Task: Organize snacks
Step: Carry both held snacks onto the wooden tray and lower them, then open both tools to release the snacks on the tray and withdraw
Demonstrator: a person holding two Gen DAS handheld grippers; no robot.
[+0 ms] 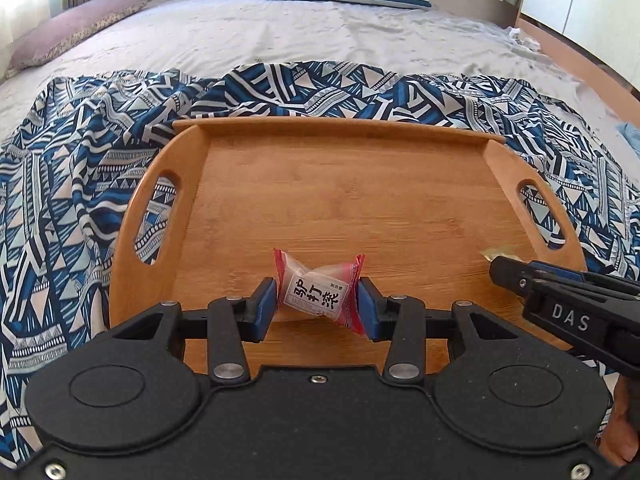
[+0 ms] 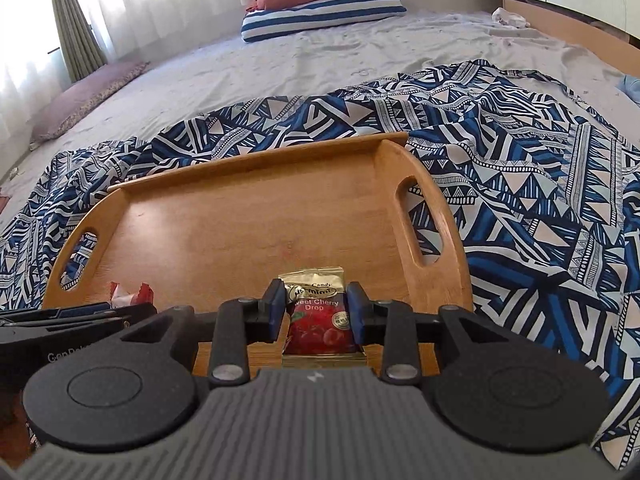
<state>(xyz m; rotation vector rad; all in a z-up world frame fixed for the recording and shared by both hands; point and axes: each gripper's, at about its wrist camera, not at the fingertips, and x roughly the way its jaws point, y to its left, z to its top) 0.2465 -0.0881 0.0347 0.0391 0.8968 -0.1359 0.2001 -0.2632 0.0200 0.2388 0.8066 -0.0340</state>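
wooden tray (image 1: 340, 200) on patterned cloth (image 1: 72, 168), bed (image 1: 240, 36)

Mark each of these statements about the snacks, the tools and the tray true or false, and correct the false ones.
1. The left tool grips a red-and-white wrapped candy. True.
2. The right tool is empty. False: it grips a cherry drop packet.
3. The wooden tray sits on a bare table. False: it rests on a blue patterned cloth spread over a bed.
4. Snacks are already piled on the tray. False: its surface is bare; both snacks are in the tools.
5. The tray has a handle slot at each end. True.
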